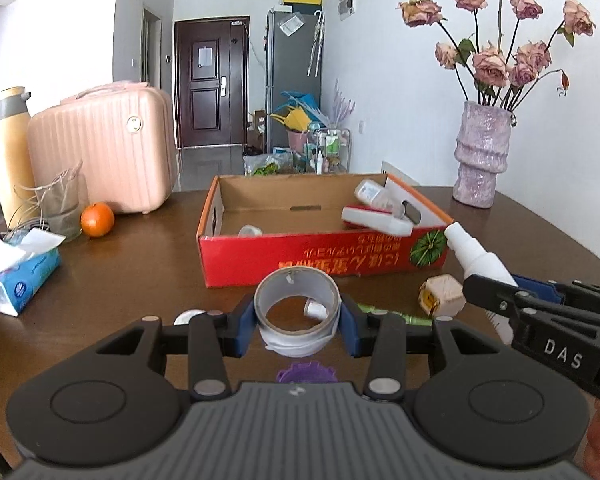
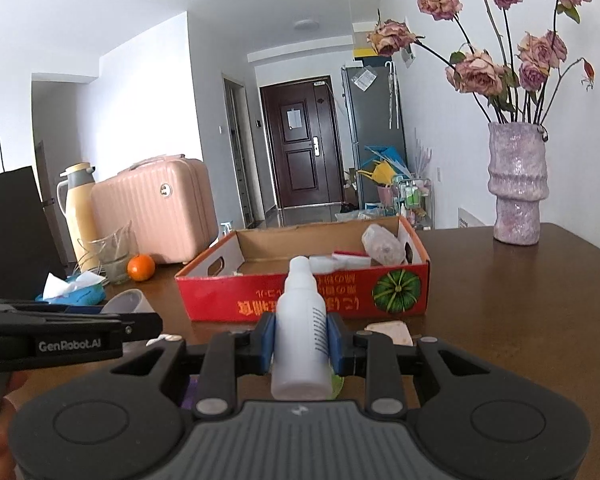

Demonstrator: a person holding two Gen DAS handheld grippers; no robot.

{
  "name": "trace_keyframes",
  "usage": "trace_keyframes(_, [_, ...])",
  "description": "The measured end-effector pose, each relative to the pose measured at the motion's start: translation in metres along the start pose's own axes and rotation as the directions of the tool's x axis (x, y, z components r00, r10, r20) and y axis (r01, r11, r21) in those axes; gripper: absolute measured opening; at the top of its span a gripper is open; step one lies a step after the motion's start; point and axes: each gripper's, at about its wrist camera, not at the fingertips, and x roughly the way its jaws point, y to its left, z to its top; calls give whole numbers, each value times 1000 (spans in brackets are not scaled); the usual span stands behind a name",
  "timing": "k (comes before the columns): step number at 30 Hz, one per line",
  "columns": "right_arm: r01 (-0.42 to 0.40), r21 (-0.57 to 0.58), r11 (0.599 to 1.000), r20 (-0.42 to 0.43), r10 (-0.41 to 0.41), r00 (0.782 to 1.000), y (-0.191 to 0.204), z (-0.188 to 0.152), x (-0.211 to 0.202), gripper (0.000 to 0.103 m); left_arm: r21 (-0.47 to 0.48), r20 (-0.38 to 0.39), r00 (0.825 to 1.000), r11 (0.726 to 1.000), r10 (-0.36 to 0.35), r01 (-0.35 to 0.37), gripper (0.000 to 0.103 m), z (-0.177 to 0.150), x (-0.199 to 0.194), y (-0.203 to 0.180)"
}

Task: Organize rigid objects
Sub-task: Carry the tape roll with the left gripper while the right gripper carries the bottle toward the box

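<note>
The cardboard box (image 1: 324, 254) was red outside, with yellow lettering and a green striped pumpkin picture, and plain brown inside. The tape roll (image 1: 298, 312) was grey; the spray bottle (image 2: 300, 328) white. The tabletop (image 1: 140, 280) was dark brown, the suitcase (image 1: 108, 156) ribbed pink, the orange (image 1: 97, 219) bright orange.

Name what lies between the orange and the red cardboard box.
Bare brown table separates the orange from the red cardboard box; both wrist views show it.

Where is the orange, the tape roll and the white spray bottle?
orange (image 1: 97, 220), left wrist view, middle of its peel.
tape roll (image 1: 298, 289), left wrist view, upper outer band.
white spray bottle (image 2: 298, 332), right wrist view, its body.
</note>
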Motion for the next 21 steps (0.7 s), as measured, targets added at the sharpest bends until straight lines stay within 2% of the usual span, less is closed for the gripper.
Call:
trace_keyframes(16, [26,-21,999,56,-24,998,-3,40,35,26,-53,39,998,997,51,-49,44,45,34,4])
trace_keyframes(21, [31,-18,999,65,-30,997,-7,52,54,26,-74,27,998,996,58,-56,44,57,53,7])
